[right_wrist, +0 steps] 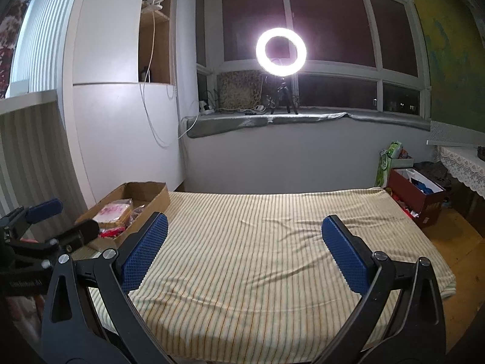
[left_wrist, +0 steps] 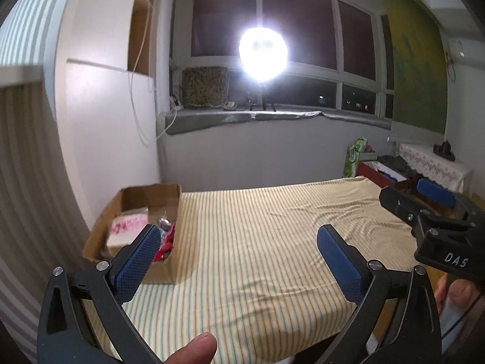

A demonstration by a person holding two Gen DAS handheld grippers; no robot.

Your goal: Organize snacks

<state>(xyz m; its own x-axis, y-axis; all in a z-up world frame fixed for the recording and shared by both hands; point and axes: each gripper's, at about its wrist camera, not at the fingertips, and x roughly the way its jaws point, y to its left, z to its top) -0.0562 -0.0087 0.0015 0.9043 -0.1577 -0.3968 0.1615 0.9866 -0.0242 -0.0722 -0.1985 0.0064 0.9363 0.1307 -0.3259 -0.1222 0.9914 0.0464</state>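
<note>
"DAS" in white on right tool (left_wrist: 436,209) body (other lettering too blurred).

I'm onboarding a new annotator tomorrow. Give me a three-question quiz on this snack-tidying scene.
1. True or false: the left gripper holds a snack.
2. Where does the cardboard box sit on the striped bedsheet? A) far left B) far right C) centre
3. What glowing object stands on the windowsill?

Key: 1 false, both it and the right gripper are open and empty. 2 A. 3 the ring light.
</note>
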